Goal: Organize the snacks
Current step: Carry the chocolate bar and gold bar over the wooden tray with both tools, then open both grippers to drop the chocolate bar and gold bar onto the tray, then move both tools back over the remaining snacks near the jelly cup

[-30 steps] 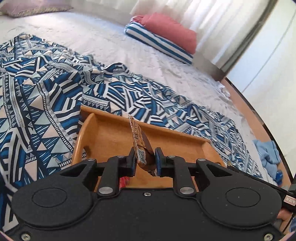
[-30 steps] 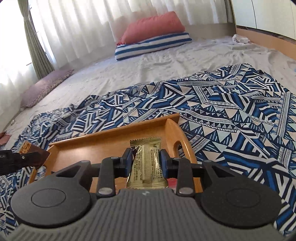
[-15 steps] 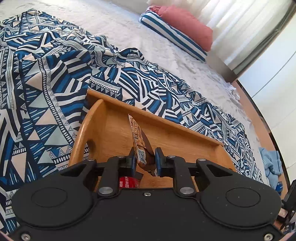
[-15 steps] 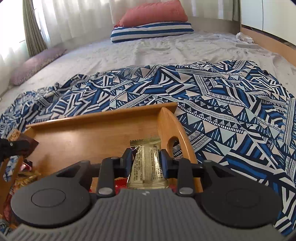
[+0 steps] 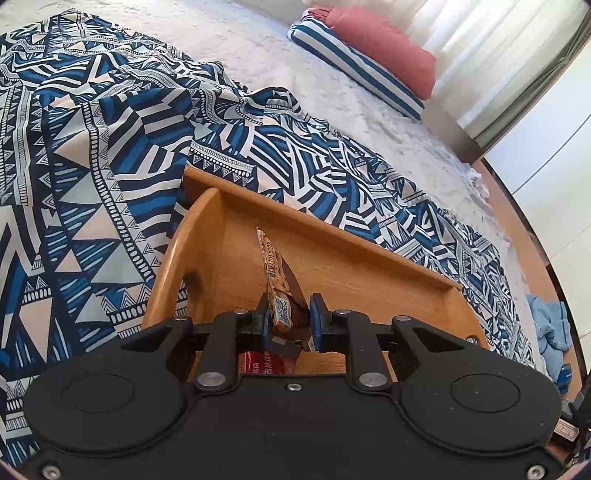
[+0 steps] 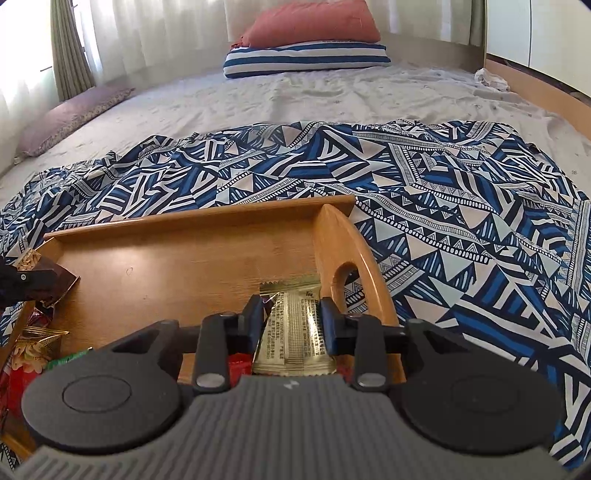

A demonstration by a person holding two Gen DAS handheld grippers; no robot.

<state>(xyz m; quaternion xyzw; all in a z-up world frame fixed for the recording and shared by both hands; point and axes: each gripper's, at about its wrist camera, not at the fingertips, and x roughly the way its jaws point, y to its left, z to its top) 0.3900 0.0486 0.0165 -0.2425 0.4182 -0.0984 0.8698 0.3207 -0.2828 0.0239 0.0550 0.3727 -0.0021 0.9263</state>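
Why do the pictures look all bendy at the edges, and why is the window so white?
Left wrist view: the fisheye lens bends the patterned blanket and leaves dark corners; the curtain is washed out by daylight. Right wrist view: the same curving shows in the wooden tray, the curtains glare white, and the gold packet shines.

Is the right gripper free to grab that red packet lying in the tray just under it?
Probably not yet. The right gripper is already shut on a gold snack packet, which fills its jaws and hangs over the red packet in the wooden tray. It would need to let go first.
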